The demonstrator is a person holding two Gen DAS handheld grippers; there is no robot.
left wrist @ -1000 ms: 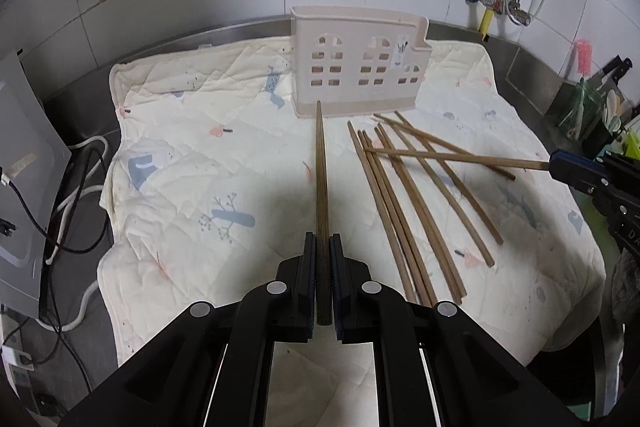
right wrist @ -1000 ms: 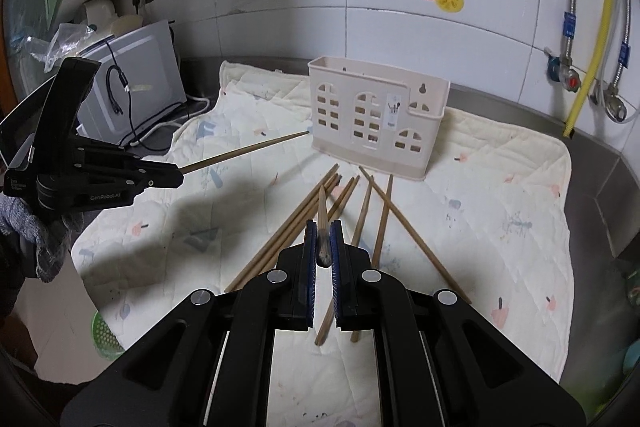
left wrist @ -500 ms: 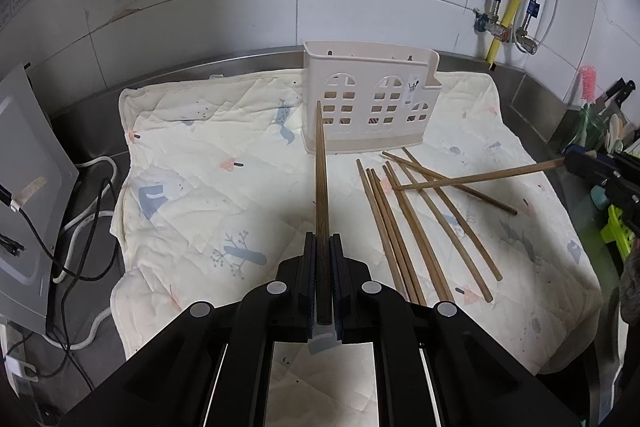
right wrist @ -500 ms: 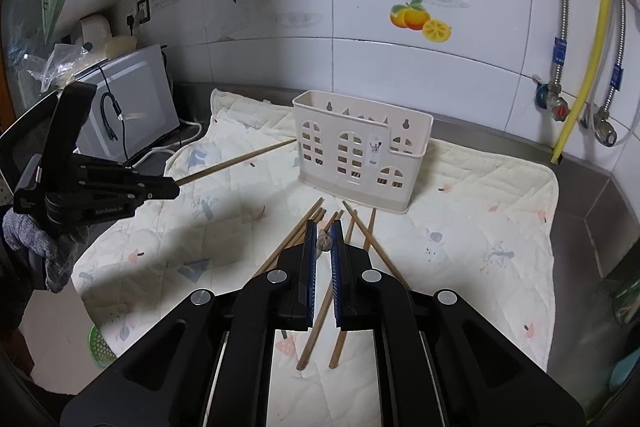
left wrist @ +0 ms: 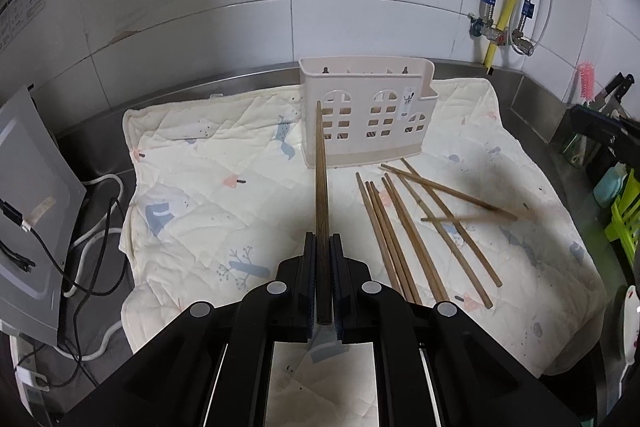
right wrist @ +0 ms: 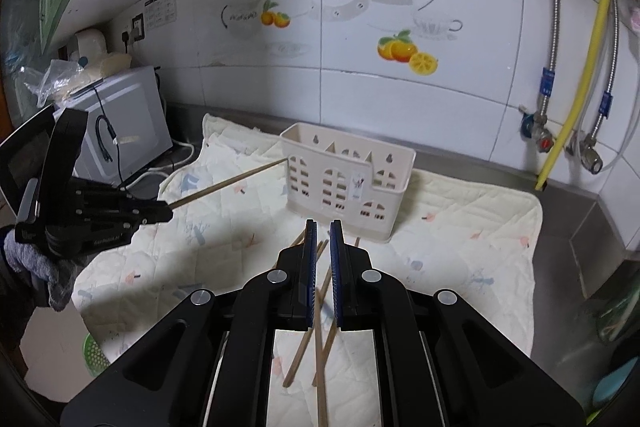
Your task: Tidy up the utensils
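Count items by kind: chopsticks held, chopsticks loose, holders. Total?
Chopstick held in left gripper: 1
Loose chopsticks on the cloth: 7, one motion-blurred
Utensil holder: 1
Total: 9

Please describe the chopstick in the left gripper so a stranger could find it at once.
Find the cream utensil holder on the quilted mat. One chopstick points toward it, clamped in the left gripper; the others lie loose on the mat.
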